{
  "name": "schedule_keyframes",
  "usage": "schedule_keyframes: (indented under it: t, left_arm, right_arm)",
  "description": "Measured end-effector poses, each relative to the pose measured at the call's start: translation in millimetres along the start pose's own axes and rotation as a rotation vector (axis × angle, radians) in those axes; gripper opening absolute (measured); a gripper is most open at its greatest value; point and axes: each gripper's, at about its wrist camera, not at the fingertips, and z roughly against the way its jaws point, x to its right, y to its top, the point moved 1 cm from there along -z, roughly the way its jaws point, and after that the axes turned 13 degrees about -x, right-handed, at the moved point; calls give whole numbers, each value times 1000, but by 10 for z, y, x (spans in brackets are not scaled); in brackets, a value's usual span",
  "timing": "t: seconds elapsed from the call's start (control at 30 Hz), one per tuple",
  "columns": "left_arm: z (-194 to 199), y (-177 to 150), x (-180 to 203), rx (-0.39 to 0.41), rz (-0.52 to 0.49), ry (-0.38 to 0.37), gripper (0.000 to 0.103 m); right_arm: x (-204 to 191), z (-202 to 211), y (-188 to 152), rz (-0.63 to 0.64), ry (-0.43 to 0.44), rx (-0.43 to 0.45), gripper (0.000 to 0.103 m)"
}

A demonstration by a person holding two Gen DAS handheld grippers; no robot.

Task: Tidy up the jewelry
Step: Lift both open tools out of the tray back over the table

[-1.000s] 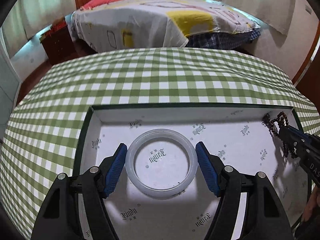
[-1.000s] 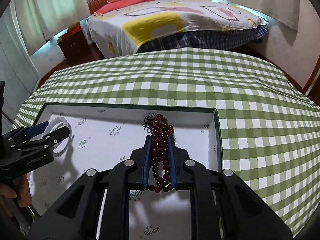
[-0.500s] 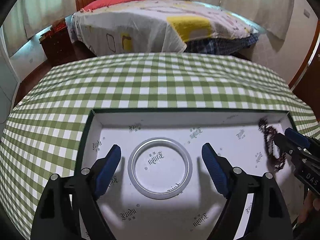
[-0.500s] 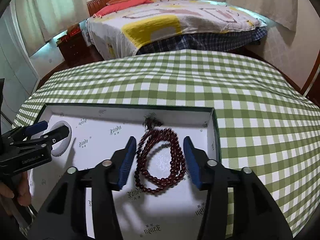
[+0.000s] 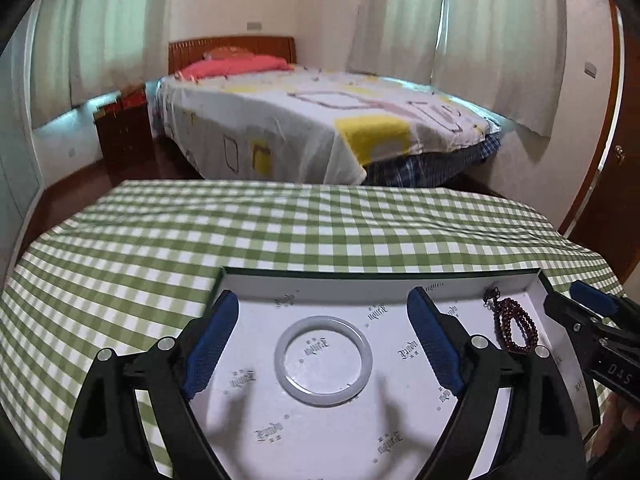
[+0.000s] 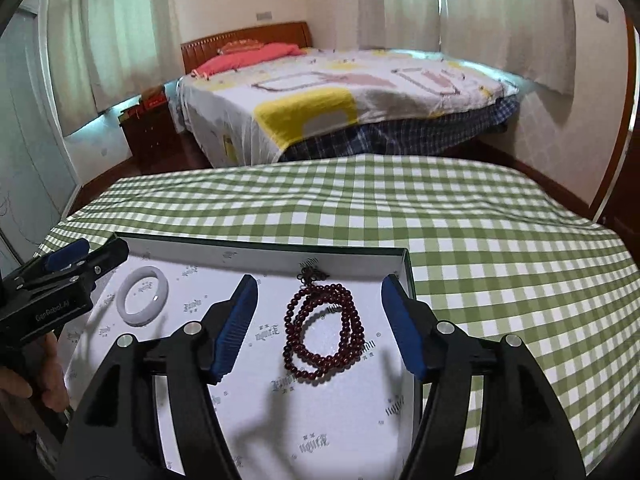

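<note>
Left claw: the left gripper is wide apart and holds nothing. Its jaws have just been opening more. Its blue pads stand on each side of the ring and do not touch it.
White ring: the white bangle lies flat on the floor of the box, between the left claw's pads, with a gap on each side. In the right wrist view it sits near the left end of the box.
Right claw: the right gripper is let go too. Its jaws have just been opening, and its blue pads stand clear of the beads.
Beads: the dark red bead bracelet lies in loops on the box floor between the right claw's pads. It is near the right wall of the box, well apart from the ring.
Box: the white box has a dark green rim and small printed marks inside. Both pieces of jewelry are in it.
Table: the box rests on a green and white checked cloth.
Hand: a person's fingers grip the handle of the left claw at the picture's left edge.
Room: a bed with a patterned cover stands behind the table, and pale curtains hang by the wall.
</note>
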Motion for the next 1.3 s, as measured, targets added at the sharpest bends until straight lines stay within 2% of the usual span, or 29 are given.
schedule_keyframes:
  t: [0.17,0.33,0.8,1.07,1.3]
  left_arm:
    - [362,-129,5,79,-25,41,83]
    - [732,-388,-44,119,-48,68,83]
    - [1359,-1301,-287,60,-8,120,83]
    - [1534,-1803,-508,17,18,172,83]
    - [1625,-2071,-701,-6,36,210,83]
  right_arm:
    - [-134,286,-160,5,10,45,63]
    - [-295,570,-420,1,36,70,63]
    - [-751,1191,-1549,55,59,58,63]
    - [-945,1292,-1956,91,85,30,63]
    - [-1141,1184,-2164,130,109,-11,63]
